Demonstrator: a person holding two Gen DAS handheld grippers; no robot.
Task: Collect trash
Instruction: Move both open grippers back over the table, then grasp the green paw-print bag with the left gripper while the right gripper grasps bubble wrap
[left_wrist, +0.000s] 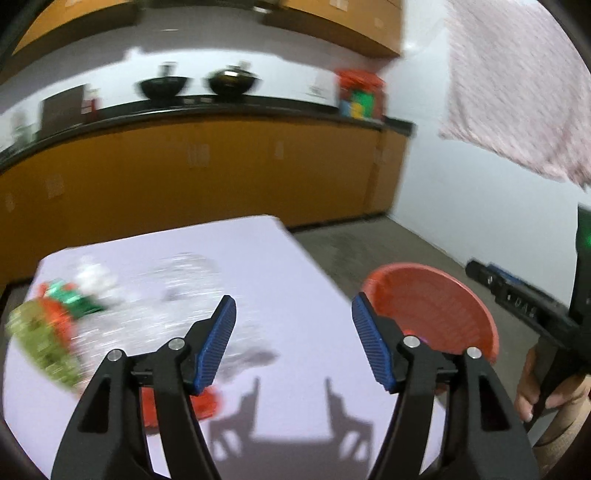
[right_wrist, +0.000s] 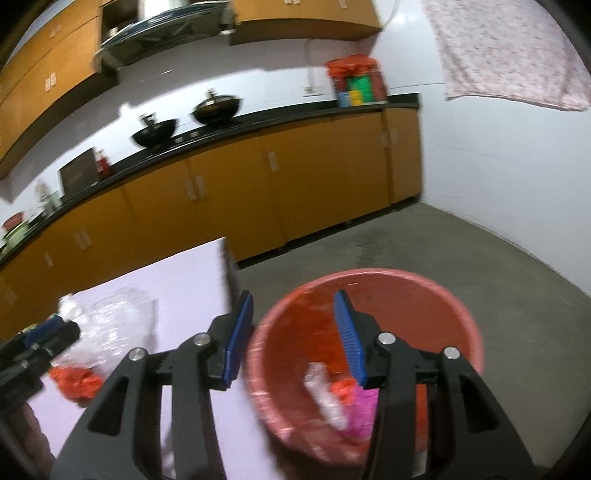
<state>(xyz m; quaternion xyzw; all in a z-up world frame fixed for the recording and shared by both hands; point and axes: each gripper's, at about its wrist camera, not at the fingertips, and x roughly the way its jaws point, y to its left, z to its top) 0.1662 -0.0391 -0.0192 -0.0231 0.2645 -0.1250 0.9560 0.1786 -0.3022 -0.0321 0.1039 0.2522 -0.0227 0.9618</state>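
Both pairs of tongs fill the foreground, so I start with them. Left tongs (left_wrist: 293, 338) hover above the white surface (left_wrist: 288, 266), spread wide, with nothing between the blue pads and nothing touching them. Right tongs (right_wrist: 293, 338) hang over the red bin (right_wrist: 461, 314), likewise spread wide and empty; my guess is they have nothing left to carry and are placed there because that is where trash is dropped.

That bin stands on the grey floor (right_wrist: 461, 243), just beside the right edge of the surface, which I judge keeps the trip from surface to bin short. Inside it lie a clear crumpled wrapper (right_wrist: 327, 397), a pink piece (right_wrist: 364, 410) and a small red scrap (right_wrist: 341, 389), so part of the collecting looks done.

Most of the remaining trash sits toward the left side of the surface. Largest is a heap of clear crinkled plastic (left_wrist: 173, 291), spreading from the middle toward the left edge. At that edge lies a green and orange wrapper (left_wrist: 44, 332), badly blurred, with a smaller green and white packet (left_wrist: 74, 295) just behind it. Smallest is a crumpled red scrap (left_wrist: 207, 404) near the front edge, partly hidden under my left tongs' fingers, and probably the easiest piece to reach.
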